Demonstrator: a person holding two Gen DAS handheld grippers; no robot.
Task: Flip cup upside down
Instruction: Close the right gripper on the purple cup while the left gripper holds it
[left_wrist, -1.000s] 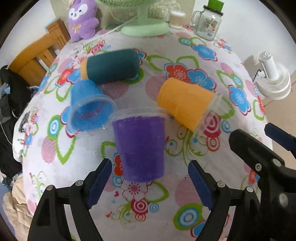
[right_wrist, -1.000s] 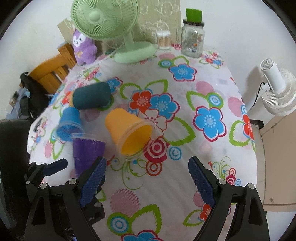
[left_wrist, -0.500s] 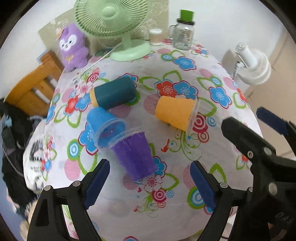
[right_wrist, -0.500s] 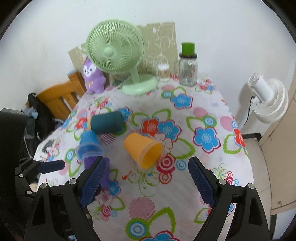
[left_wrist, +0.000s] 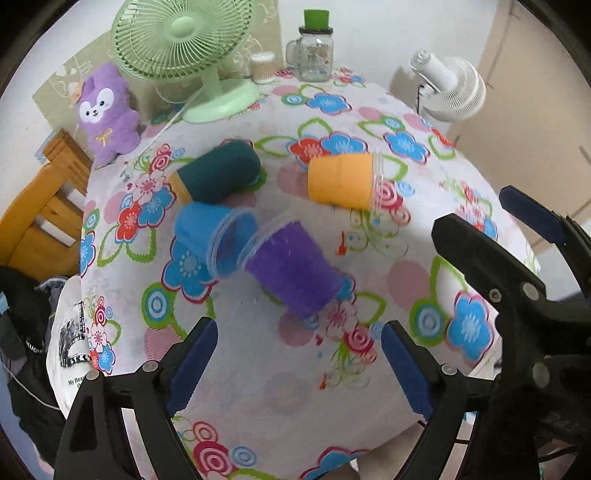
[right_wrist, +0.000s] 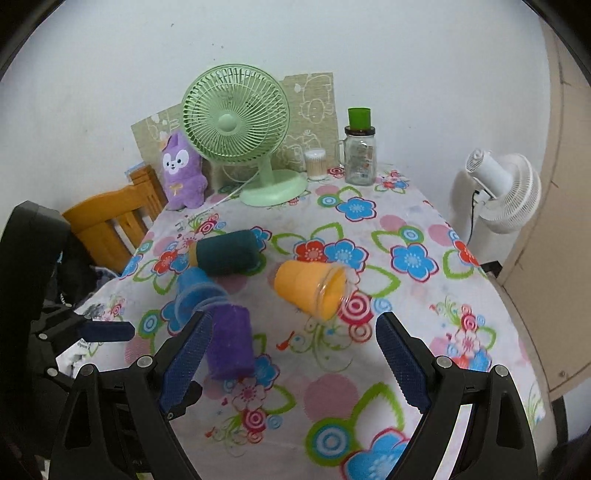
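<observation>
Several cups lie on the floral tablecloth. A purple cup lies tilted on its side, rim touching a blue cup on its side. An orange cup lies on its side to the right, and a dark teal cup lies behind. In the right wrist view the purple cup, blue cup, orange cup and teal cup show too. My left gripper is open and empty, above and in front of the purple cup. My right gripper is open and empty, held back from the cups.
A green desk fan, a purple plush toy, a glass jar with a green lid and a cotton-swab tub stand at the table's back. A wooden chair is at left, a white fan at right.
Both grippers have risen and pulled back from the cups, so more of the table shows. The purple cup now appears tilted on its side against the blue cup.
</observation>
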